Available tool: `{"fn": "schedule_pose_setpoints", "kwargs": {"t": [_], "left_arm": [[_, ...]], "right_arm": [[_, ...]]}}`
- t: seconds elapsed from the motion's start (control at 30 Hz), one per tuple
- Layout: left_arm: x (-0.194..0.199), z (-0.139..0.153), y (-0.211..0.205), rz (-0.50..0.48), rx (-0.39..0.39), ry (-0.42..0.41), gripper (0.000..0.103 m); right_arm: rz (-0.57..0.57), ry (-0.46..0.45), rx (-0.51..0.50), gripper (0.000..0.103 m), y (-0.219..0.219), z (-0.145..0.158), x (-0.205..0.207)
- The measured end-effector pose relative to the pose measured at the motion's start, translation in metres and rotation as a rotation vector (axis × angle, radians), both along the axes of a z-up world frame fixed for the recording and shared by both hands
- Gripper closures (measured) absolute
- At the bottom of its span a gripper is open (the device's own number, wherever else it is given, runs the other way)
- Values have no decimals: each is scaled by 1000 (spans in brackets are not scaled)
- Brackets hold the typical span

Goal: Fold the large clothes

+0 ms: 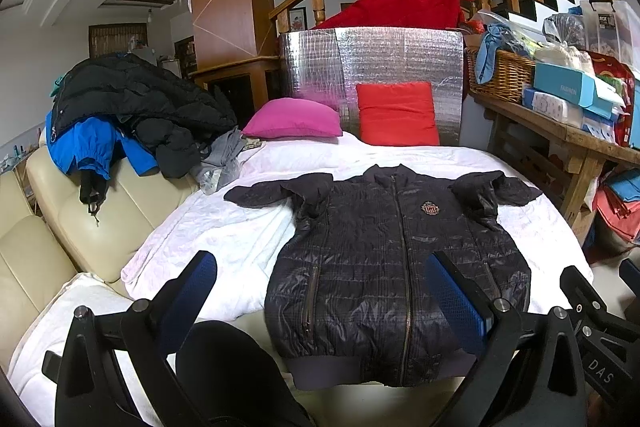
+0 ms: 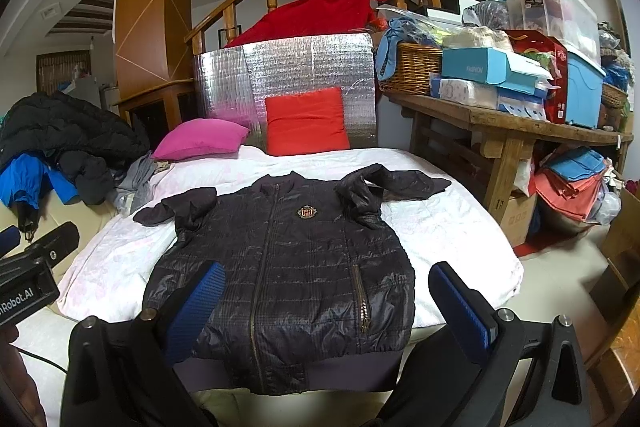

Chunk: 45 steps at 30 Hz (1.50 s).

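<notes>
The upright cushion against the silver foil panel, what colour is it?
Red, seen best in the right wrist view.

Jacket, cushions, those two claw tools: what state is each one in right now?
Jacket: zipped shut, spread flat front-up on the white cover, sleeves bent, unfolded.
Left gripper: open, holding nothing, above the jacket's hem.
Right gripper: open, holding nothing.
Pink cushion: lying flat.
Red cushion: propped upright against the silver panel.
Coat pile: heaped, unfolded.
</notes>
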State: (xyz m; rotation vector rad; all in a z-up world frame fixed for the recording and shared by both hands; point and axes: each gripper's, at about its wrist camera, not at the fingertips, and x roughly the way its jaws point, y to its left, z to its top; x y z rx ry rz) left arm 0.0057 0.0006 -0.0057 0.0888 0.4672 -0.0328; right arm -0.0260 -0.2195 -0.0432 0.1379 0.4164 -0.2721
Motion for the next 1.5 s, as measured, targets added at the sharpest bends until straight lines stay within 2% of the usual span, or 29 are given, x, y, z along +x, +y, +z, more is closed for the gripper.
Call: {"fn": "schedule_pose_setpoints", "kwargs": {"t": [0.9,1.17,1.27,1.37,1.5], "left_arm": [[5,-6,4,2,-7,21,0],[23,-16,3,4,6,51,0],[56,-28,1,-42,-19,133,0],[117,-53,-3,-108,-79,295,0],[201,-103,-10,-85,-124,464,0]], "right_arm": [[4,25,13,0,0,-4,5],[-17,35,41,0,-17,-5,20],[-33,31,82,0,-42,-4,39],[-54,20,159,0,-87,-7,71],[-37,20,390,0,-171,-28,130]]}}
